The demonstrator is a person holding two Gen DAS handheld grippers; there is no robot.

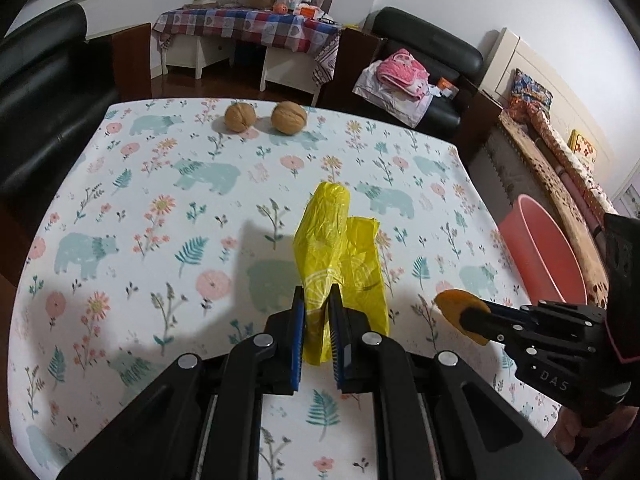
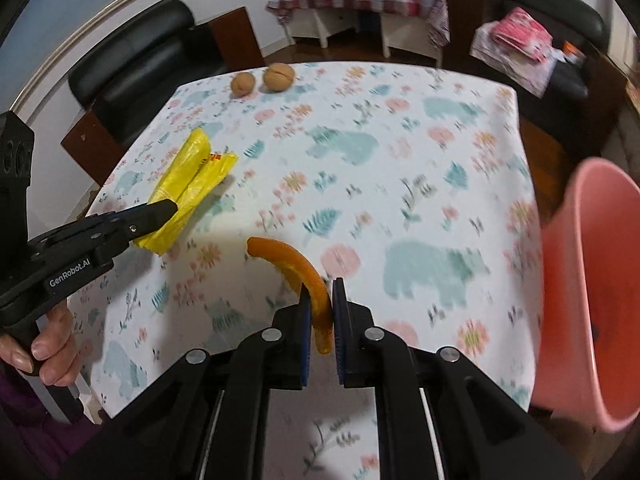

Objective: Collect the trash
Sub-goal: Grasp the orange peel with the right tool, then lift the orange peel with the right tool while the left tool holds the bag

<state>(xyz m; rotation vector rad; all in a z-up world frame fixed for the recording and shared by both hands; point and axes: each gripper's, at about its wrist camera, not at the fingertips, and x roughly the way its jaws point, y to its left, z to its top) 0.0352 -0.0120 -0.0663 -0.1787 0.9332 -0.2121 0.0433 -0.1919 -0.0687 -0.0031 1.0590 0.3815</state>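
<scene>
My left gripper (image 1: 318,300) is shut on a crumpled yellow plastic bag (image 1: 336,248), held just above the flowered tablecloth. From the right wrist view the same left gripper (image 2: 172,206) comes in from the left, clamping that yellow bag (image 2: 192,176). A curved strip of orange peel (image 2: 298,266) sits pinched between the pads of my right gripper (image 2: 321,292), which is shut on it. In the left wrist view the right gripper (image 1: 460,314) reaches in from the right with the orange peel (image 1: 454,302) at its tip.
A pink bin (image 2: 596,280) stands off the table's right edge, also seen as a pink bin (image 1: 540,252). Two walnuts (image 1: 264,118) lie near the table's far edge. Black chairs, a sofa with folded cloths and a checked side table surround the table (image 1: 120,200).
</scene>
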